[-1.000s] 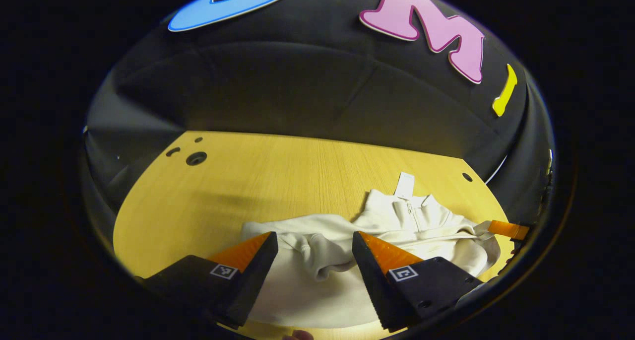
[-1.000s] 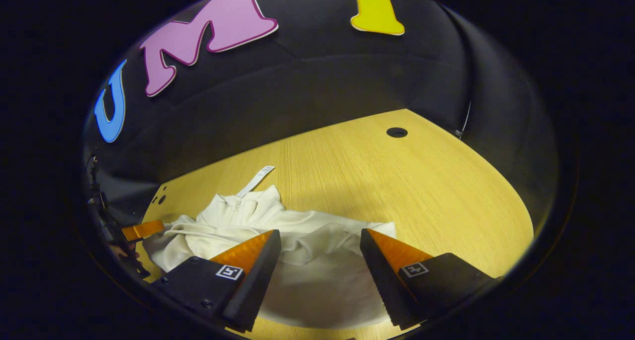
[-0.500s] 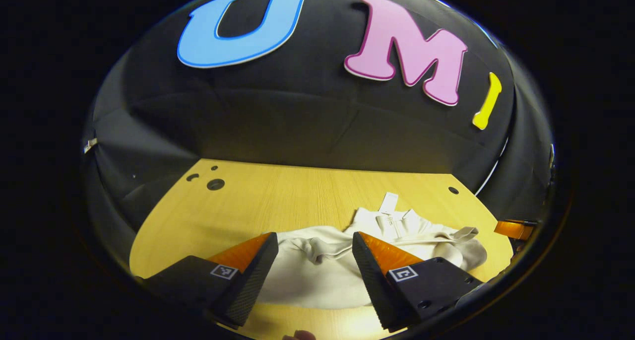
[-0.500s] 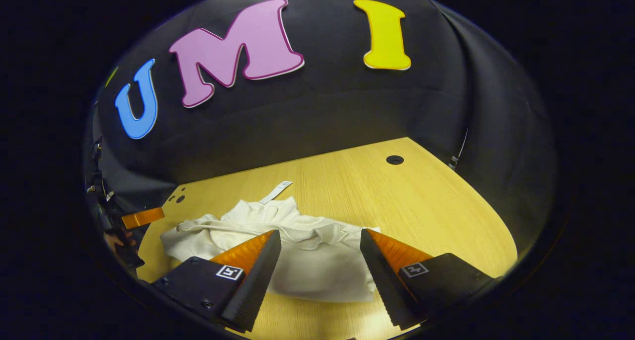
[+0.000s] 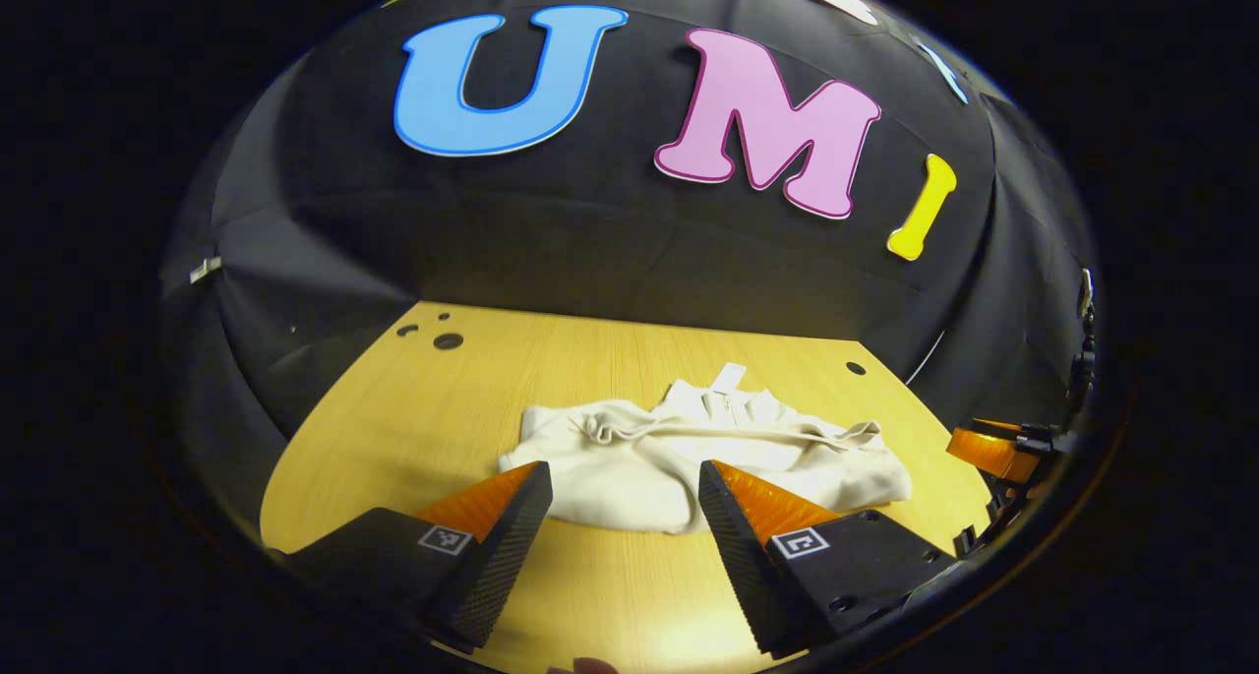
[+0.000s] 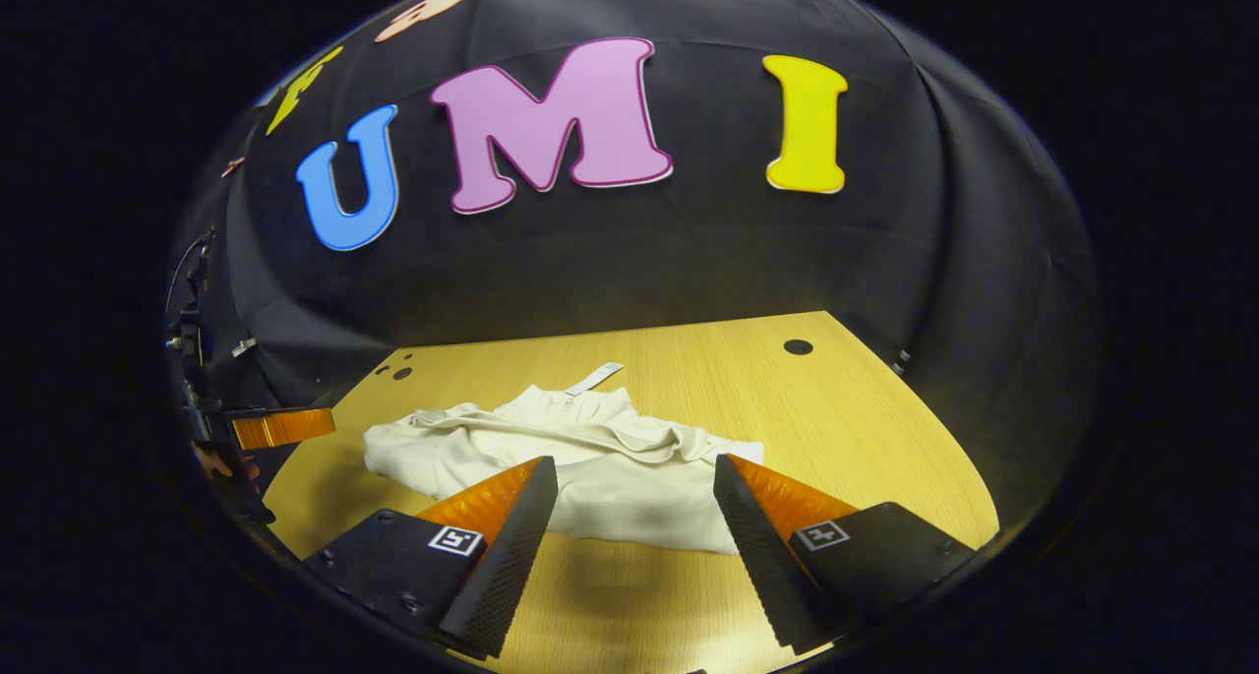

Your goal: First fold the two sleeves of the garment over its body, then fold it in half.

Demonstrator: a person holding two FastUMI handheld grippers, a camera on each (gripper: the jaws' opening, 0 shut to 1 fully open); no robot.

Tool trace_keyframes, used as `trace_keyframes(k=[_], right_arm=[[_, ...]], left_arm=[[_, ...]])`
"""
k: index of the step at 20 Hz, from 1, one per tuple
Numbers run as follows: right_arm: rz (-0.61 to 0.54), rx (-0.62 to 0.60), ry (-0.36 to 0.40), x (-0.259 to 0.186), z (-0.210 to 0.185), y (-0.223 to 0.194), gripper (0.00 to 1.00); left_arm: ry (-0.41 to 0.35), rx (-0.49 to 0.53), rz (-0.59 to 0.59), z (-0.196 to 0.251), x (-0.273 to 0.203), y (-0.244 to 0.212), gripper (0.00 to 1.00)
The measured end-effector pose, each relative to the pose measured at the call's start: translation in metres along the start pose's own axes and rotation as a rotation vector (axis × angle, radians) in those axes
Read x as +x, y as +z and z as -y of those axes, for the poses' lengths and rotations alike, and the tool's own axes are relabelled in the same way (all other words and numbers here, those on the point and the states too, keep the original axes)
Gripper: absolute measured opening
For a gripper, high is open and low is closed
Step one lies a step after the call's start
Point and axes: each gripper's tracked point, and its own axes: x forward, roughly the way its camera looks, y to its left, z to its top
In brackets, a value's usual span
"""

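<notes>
A cream garment point(image 5: 689, 453) lies in a folded, rumpled bundle on the wooden table point(image 5: 413, 418). Its sleeves lie across the body, and the collar with a white tag point(image 5: 730, 377) points toward the far wall. My left gripper point(image 5: 622, 474) is open and hovers just short of the garment's near edge, holding nothing. In the right gripper view the garment point(image 6: 580, 458) lies ahead, its tag point(image 6: 600, 376) at the far side. My right gripper point(image 6: 636, 469) is open and empty, above the near hem. Each view catches the other gripper at its edge point(image 5: 993, 450) point(image 6: 280, 426).
The table point(image 6: 866, 428) has small round holes near its far corners point(image 5: 448, 340) point(image 5: 856, 368) point(image 6: 798, 346). Black cloth walls close in the back and sides. Bare wood runs to the left and right of the garment.
Both grippers have drawn back and tilted up from the garment. It now sits farther off, no longer under the fingers, and lies flatter and more compact.
</notes>
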Motion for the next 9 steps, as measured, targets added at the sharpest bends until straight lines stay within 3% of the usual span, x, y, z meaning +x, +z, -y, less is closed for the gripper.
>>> trace_keyframes(k=[1,9], right_arm=[[-0.004,-0.014,0.014,-0.002,-0.005,-0.003,0.99],[-0.122,0.034,0.020,-0.016,-0.028,-0.038,0.99]], left_arm=[[0.004,-0.005,-0.016,-0.002,-0.008,-0.011,0.94],[-0.006,0.004,-0.069,-0.004,-0.040,-0.061,0.94]])
